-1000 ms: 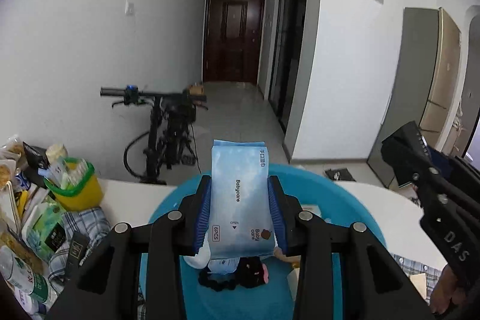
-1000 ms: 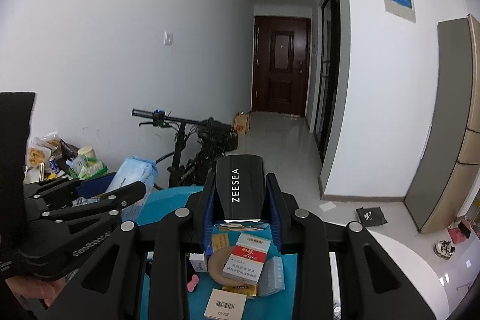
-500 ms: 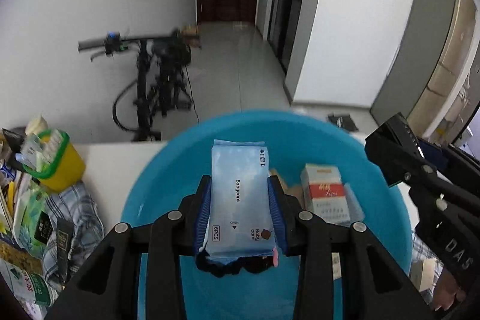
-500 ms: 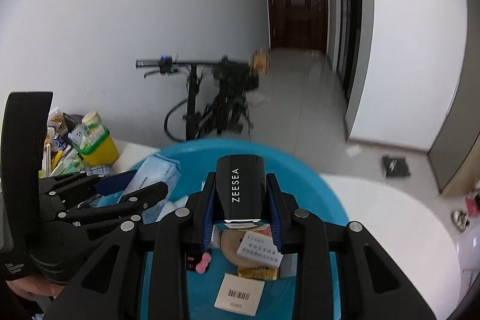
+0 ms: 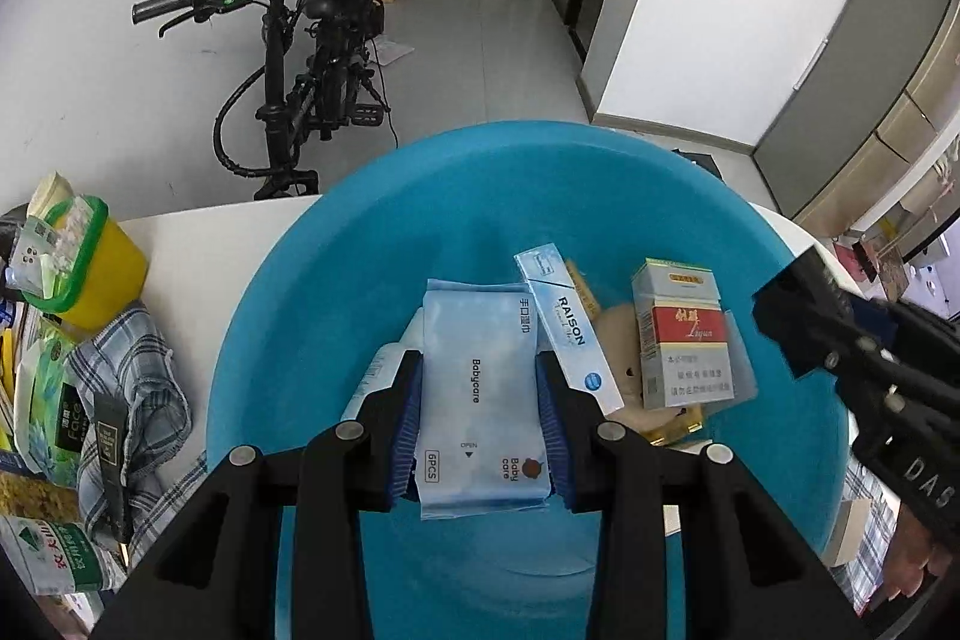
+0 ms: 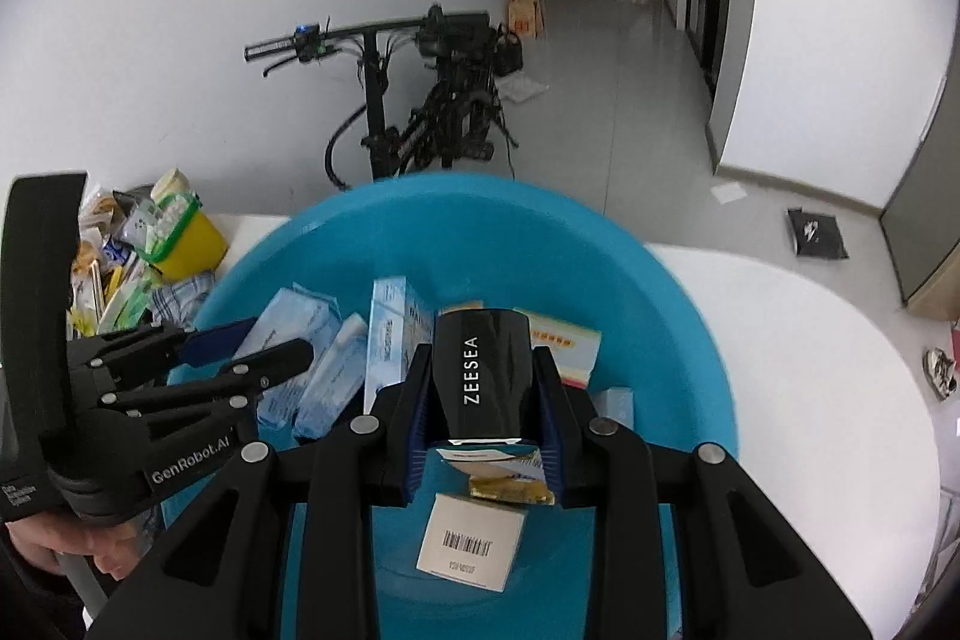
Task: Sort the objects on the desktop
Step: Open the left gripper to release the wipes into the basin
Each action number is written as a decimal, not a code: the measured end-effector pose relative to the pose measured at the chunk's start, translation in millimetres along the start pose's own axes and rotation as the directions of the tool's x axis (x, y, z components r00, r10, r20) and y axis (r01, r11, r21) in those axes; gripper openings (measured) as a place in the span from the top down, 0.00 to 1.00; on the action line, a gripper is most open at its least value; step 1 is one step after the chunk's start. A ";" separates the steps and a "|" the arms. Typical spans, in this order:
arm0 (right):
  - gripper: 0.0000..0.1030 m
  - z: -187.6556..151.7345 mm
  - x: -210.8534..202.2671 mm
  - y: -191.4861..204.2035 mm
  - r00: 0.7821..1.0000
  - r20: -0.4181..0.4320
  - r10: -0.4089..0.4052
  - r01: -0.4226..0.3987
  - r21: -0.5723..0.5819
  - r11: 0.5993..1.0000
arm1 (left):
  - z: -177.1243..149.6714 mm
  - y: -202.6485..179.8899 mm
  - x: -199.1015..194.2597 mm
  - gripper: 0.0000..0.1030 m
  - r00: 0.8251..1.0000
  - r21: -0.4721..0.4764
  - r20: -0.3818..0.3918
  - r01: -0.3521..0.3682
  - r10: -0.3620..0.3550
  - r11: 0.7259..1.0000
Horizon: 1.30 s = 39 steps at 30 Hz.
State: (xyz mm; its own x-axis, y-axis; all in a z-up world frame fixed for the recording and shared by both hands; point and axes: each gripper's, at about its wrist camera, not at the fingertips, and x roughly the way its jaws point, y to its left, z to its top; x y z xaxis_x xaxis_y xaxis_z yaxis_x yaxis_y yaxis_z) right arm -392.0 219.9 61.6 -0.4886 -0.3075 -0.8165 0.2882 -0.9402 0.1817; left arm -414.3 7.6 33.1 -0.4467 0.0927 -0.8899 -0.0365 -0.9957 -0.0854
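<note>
A pale blue Babycare wipes pack (image 5: 480, 400) is clamped between the blue pads of my left gripper (image 5: 478, 370), held over the inside of a big blue plastic basin (image 5: 300, 316). My right gripper (image 6: 483, 370) is shut on a black ZEESEA box (image 6: 483, 376), also above the basin (image 6: 660, 340). Inside lie a RAISON carton (image 5: 570, 334), a red and grey cigarette pack (image 5: 684, 340), a barcode box (image 6: 471, 544) and more pale blue packs (image 6: 324, 358). The left gripper (image 6: 258, 352) shows at the left of the right wrist view.
The basin sits on a white table (image 6: 810, 370). A yellow tub with a green lid (image 5: 90, 268), a checked cloth (image 5: 138, 382) and several packets (image 5: 48, 400) crowd the table's left side. A black bicycle (image 5: 312, 82) stands against the wall beyond.
Both grippers have tipped downward and sunk toward the basin, each keeping its grip. The basin's contents now fill the lower half of both views.
</note>
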 end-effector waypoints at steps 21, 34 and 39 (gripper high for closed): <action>0.72 -6.9 34.1 4.4 0.997 -0.082 0.011 -0.013 -0.015 1.000 | 6.4 12.2 39.9 0.62 0.994 -0.046 -0.100 0.034 -0.038 0.998; 0.72 4.4 39.1 8.0 0.996 -0.081 0.041 -0.041 0.002 0.999 | 15.1 28.2 11.2 0.28 1.000 -0.080 0.003 0.005 -0.004 0.997; 0.72 12.6 52.3 20.8 0.995 -0.098 0.022 -0.024 -0.023 0.999 | 13.6 34.3 -13.2 0.25 0.998 -0.058 0.047 -0.030 0.033 0.998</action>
State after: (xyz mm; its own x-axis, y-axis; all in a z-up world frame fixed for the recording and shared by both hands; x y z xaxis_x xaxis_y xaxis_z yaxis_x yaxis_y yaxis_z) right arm -422.0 182.5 29.6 -0.3987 -0.3123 -0.8622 0.3189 -0.9288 0.1890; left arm -421.8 -27.9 48.1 -0.4895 0.0596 -0.8700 0.0287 -0.9960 -0.0844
